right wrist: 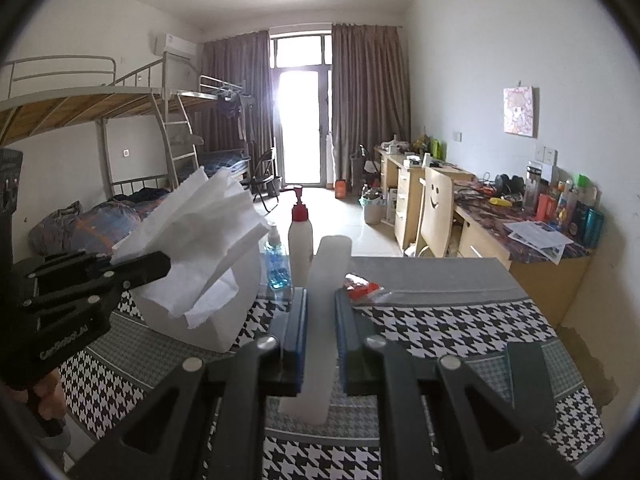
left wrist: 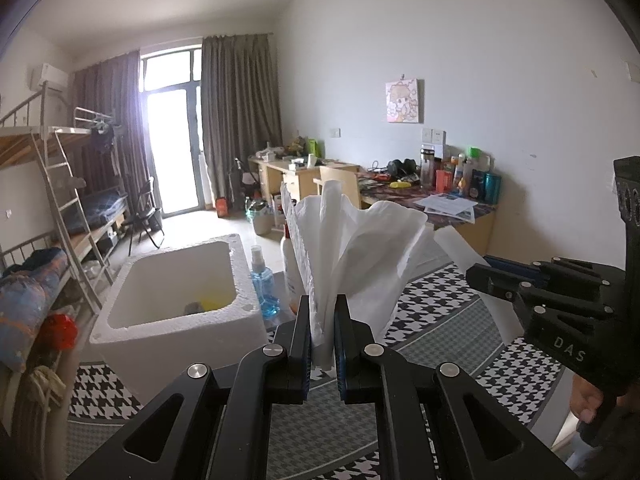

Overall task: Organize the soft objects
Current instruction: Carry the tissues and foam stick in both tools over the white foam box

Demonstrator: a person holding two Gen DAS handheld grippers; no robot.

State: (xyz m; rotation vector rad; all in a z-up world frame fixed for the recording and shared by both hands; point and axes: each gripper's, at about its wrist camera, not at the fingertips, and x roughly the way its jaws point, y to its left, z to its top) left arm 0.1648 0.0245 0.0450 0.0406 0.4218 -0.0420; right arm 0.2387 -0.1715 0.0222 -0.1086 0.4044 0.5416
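Both grippers loaded, nothing stowed yet as far as I can judge. Left gripper is clamped on a bunch of white tissues that fan up and out above the jaws. In the right view the same tissues sit at 9 o'clock, held up over the table. Right gripper is clamped on a pale translucent strip; material hard to tell, maybe a soft plastic or folded wrap; it sticks out past the fingertips and hangs below the jaws too.

White foam box stands at 9 o'clock of the left gripper on the houndstooth table. It is open-topped with something yellow and something grey in the bottom, too small to name. Probably the bin for the soft items, a guess only. Blue spray bottle and a white pump bottle stand just beside the box. A red-and-clear packet lies on the table at 1 o'clock of the right gripper, untouched.

Left to do, by my reading: drop tissues and strip somewhere, likely the box, then the packet if it counts.

Pose: both grippers point forward and slightly down, side by side, near each other, above the table. A hand shows on the right gripper's handle.
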